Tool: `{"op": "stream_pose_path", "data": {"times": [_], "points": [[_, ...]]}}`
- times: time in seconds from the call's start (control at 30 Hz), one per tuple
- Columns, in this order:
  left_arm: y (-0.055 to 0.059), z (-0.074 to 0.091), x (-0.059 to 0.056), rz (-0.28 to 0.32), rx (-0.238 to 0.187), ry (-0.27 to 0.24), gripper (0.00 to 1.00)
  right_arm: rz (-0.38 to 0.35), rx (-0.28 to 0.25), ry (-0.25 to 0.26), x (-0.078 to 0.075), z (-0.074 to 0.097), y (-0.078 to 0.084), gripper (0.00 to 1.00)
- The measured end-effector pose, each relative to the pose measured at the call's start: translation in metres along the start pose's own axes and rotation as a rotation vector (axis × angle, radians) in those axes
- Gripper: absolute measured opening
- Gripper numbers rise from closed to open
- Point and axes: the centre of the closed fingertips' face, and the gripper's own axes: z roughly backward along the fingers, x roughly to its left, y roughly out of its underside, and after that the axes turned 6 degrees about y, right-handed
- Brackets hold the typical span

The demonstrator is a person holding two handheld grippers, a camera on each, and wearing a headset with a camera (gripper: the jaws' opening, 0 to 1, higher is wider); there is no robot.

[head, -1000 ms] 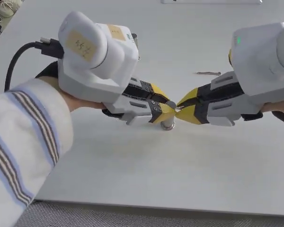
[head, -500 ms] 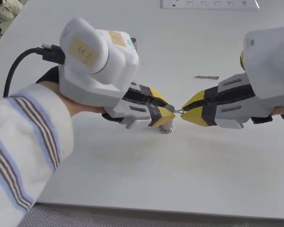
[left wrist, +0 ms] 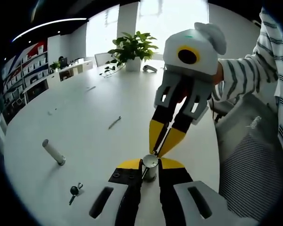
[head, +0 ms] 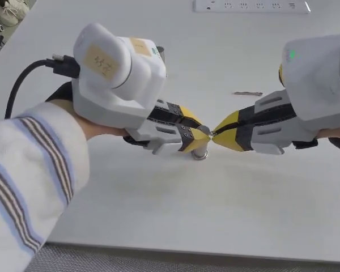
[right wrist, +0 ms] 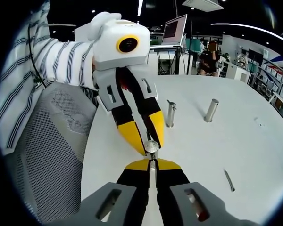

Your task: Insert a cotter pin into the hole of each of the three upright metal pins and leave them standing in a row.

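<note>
Meeting tip to tip, left gripper [head: 200, 136] clamps the metal pin [left wrist: 150, 163], right gripper [head: 217, 135] pinches a cotter pin [right wrist: 152, 165].

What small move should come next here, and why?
Probably ease the right gripper toward the left gripper, pushing the cotter pin in: it sits at the top of the metal pin, which the left gripper clamps upright on the table.

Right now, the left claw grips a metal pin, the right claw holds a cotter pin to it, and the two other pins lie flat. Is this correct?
Not fully: the two other pins stand upright on the table, as the right gripper view shows. The left claw does grip the metal pin, and the right claw holds the cotter pin to it.
</note>
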Motion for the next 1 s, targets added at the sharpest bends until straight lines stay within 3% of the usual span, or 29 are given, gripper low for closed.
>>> {"op": "stream_pose_path", "data": {"times": [0.1, 0.4, 0.57, 0.67, 0.83, 1.0], "points": [[0.000, 0.000, 0.001, 0.031, -0.008, -0.005, 0.10, -0.010, -0.011, 0.006, -0.001, 0.001, -0.001, 0.00], [0.000, 0.005, -0.002, 0.004, -0.035, -0.004, 0.10, -0.030, -0.010, 0.008, 0.001, 0.004, -0.006, 0.08], [0.005, 0.016, -0.001, 0.007, -0.054, -0.047, 0.14, -0.028, -0.003, 0.012, 0.004, 0.004, -0.007, 0.10], [0.010, 0.026, -0.003, 0.041, -0.072, -0.051, 0.22, -0.028, 0.002, 0.012, 0.006, 0.003, -0.007, 0.11], [0.014, 0.043, -0.004, 0.056, -0.122, -0.098, 0.48, -0.029, 0.013, 0.019, 0.006, 0.001, -0.006, 0.12], [0.016, 0.057, -0.010, 0.087, -0.169, -0.109, 0.69, -0.025, 0.031, 0.022, 0.007, -0.002, -0.006, 0.14]]}}
